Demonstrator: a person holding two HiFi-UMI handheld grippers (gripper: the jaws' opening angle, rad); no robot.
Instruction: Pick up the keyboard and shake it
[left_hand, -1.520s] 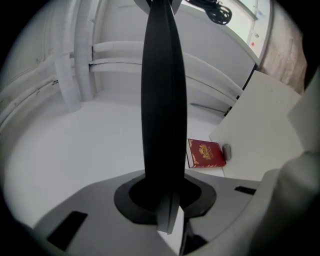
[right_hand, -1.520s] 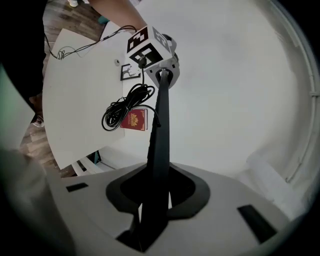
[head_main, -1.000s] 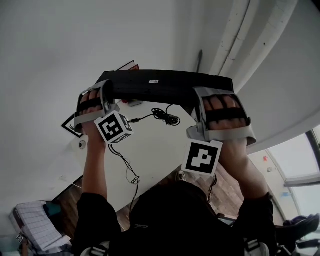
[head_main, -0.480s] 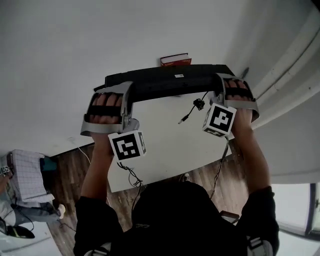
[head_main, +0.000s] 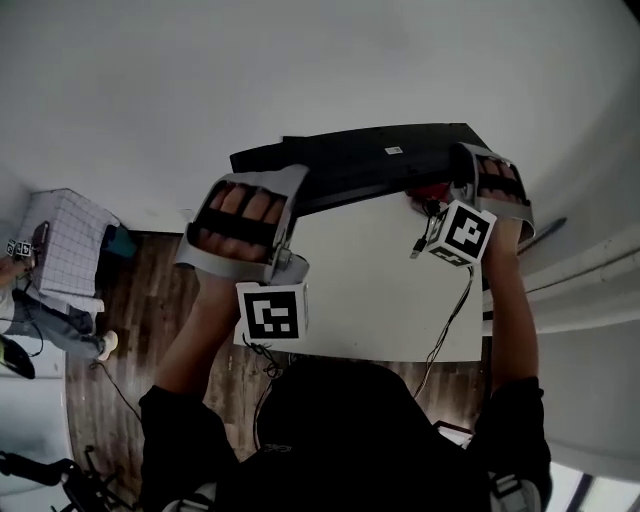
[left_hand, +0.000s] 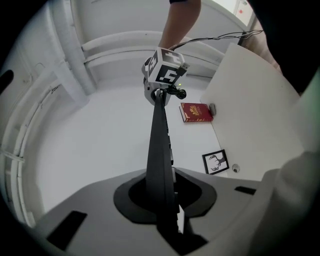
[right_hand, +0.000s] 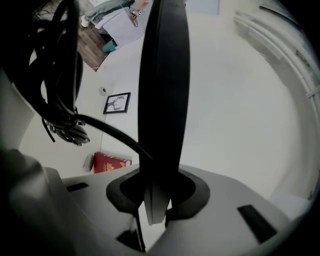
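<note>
The black keyboard (head_main: 370, 160) hangs in the air above the white table (head_main: 370, 300), with a gripper at each end. My left gripper (head_main: 290, 190) is shut on its left end, and my right gripper (head_main: 465, 170) is shut on its right end. In the left gripper view the keyboard (left_hand: 160, 145) runs edge-on from the left gripper (left_hand: 167, 200) out to the right gripper's marker cube (left_hand: 167, 72). In the right gripper view the keyboard (right_hand: 162, 90) stands edge-on in the right gripper (right_hand: 157, 192). Its black cable (right_hand: 65, 115) dangles loose beside it.
A red book (left_hand: 196, 112) and a small framed deer picture (left_hand: 216, 161) lie on the table below. White curved walls surround the table. At the left, wooden floor (head_main: 130, 300) holds a checked white box (head_main: 70, 245) and loose cables.
Both grippers have carried the keyboard sideways above the table, still holding its ends. The red book now shows under its right end, and the dangling cable has swung to the right.
</note>
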